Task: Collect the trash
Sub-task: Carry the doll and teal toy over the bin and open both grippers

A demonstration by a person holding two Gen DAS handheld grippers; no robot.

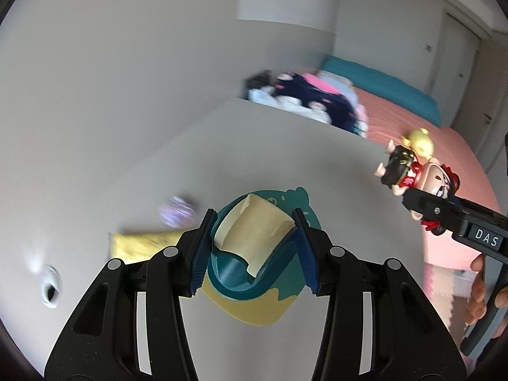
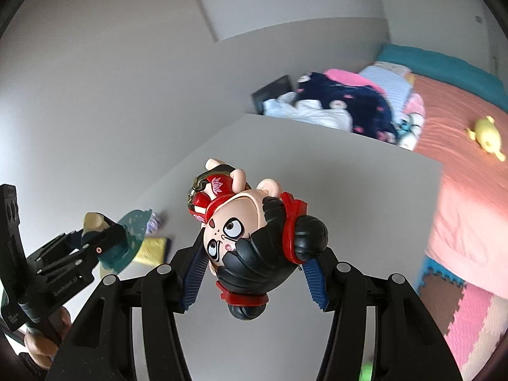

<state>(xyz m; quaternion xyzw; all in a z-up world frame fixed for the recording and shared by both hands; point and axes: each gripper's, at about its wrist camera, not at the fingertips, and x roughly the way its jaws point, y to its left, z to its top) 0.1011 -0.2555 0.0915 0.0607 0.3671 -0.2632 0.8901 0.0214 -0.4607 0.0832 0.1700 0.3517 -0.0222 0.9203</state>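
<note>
My left gripper [image 1: 254, 247] is shut on a teal and cream dustpan-like scoop [image 1: 254, 241], held above the white table [image 1: 285, 146]; it also shows at the left of the right wrist view [image 2: 127, 238]. My right gripper [image 2: 254, 260] is shut on a toy figurine [image 2: 254, 238] with black hair and red bands, held upside down above the table; it also shows in the left wrist view [image 1: 412, 171]. A purple crumpled wrapper [image 1: 177, 211] and a yellow packet [image 1: 139, 246] lie on the table beyond the left gripper.
A cable hole [image 1: 50, 285] sits in the table at the left. A bed [image 2: 460, 190] with a pink cover, a pile of clothes [image 2: 343, 104] and a yellow plush [image 2: 485, 136] lies beyond the table. Foam floor mats [image 2: 470, 317] are at the right.
</note>
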